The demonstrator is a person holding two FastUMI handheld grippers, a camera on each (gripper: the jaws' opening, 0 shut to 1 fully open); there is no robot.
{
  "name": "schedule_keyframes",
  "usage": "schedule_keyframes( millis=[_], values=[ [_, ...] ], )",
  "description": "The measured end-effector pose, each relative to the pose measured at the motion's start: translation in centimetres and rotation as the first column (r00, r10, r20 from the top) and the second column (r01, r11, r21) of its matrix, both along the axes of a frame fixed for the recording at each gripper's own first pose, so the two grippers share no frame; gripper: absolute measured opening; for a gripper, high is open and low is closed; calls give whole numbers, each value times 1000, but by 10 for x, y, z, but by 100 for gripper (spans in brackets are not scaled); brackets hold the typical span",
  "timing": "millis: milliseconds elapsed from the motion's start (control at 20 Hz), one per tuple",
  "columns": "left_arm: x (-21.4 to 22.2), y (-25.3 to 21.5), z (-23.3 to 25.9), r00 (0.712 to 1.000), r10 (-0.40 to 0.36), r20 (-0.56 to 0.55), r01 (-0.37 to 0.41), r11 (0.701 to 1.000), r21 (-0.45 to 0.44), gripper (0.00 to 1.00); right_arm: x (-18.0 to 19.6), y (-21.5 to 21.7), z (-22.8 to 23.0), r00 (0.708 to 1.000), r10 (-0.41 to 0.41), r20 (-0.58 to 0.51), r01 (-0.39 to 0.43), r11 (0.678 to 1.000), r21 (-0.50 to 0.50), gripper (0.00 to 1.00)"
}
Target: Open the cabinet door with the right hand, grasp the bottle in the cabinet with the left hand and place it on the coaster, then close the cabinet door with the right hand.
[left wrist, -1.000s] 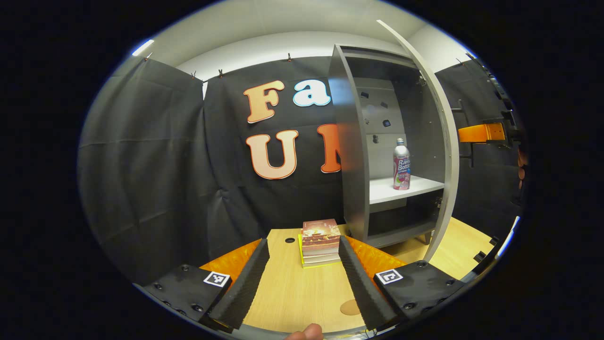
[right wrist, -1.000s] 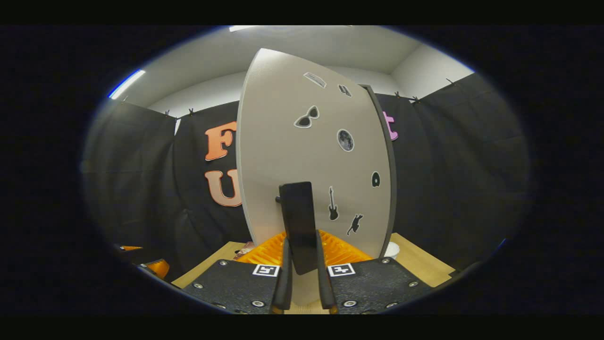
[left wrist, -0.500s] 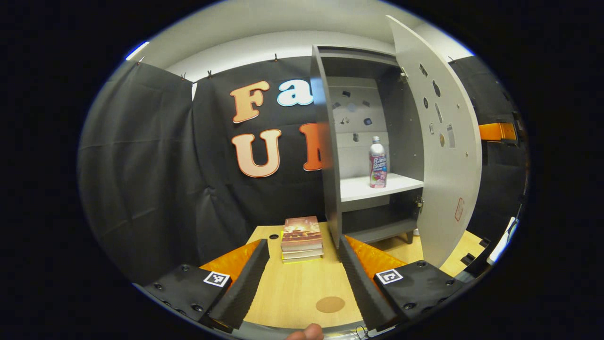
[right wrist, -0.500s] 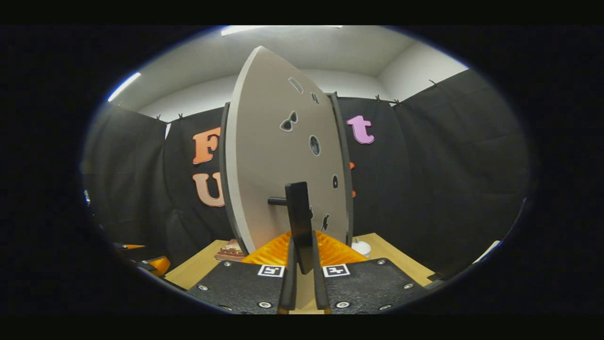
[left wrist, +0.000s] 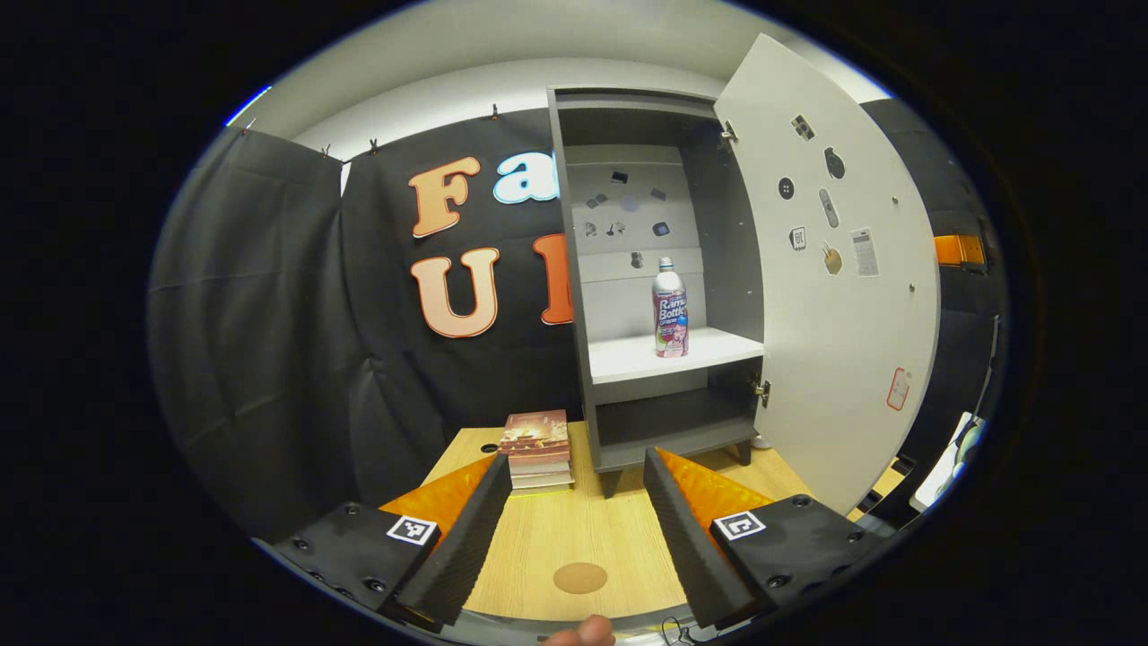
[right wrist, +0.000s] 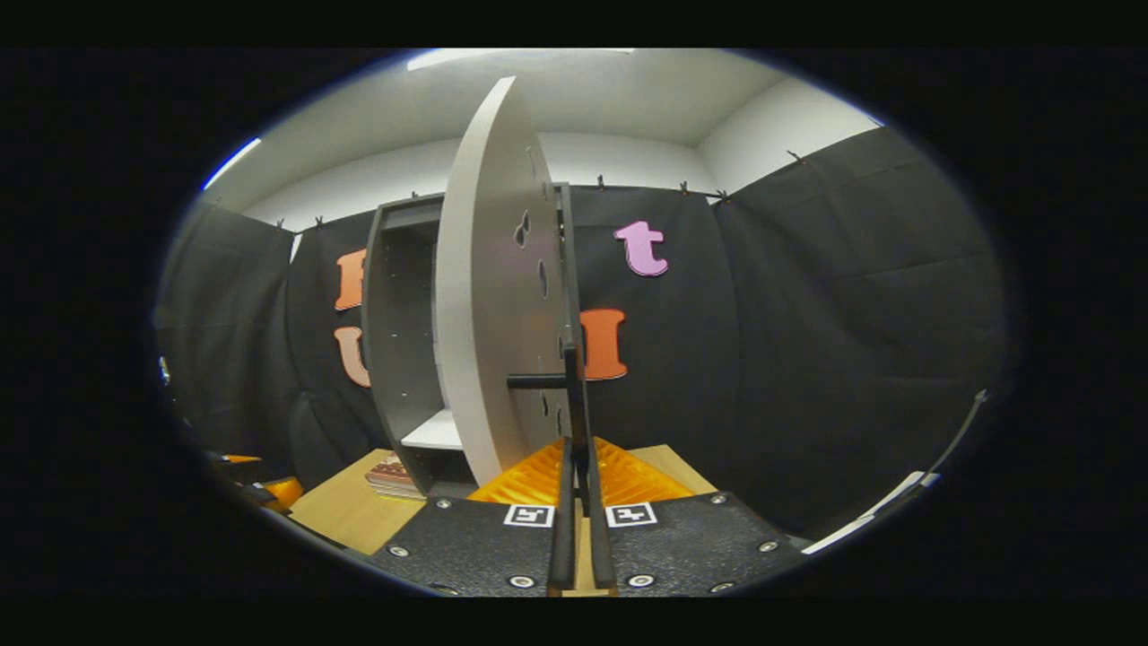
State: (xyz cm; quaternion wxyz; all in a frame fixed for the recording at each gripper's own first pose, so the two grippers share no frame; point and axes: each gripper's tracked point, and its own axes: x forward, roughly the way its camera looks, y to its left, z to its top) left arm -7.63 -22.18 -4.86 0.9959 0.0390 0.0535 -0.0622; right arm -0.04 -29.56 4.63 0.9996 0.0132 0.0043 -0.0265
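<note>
Inside cabinet: one bottle. Right tongs clamp door handle; left tongs apart.

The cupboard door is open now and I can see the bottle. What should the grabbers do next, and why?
Probably reach the left gripper forward toward the bottle. The cabinet door is swung wide, the bottle stands upright on the shelf with nothing in front of it, and the left fingers are open and far from it. The right gripper holds the door handle.

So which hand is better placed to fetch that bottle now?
Probably the left. The left gripper is open and faces the bottle on the shelf, while the right gripper is shut on the door handle.
</note>
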Motion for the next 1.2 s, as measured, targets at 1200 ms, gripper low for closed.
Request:
schedule_keyframes(
  millis=[1200],
  values=[
    [49, -55, 45, 996, -42, 85, 45, 998, -37, 96, -76, 18, 21, 995, 56, 86, -54, 998, -21, 0]
  ],
)
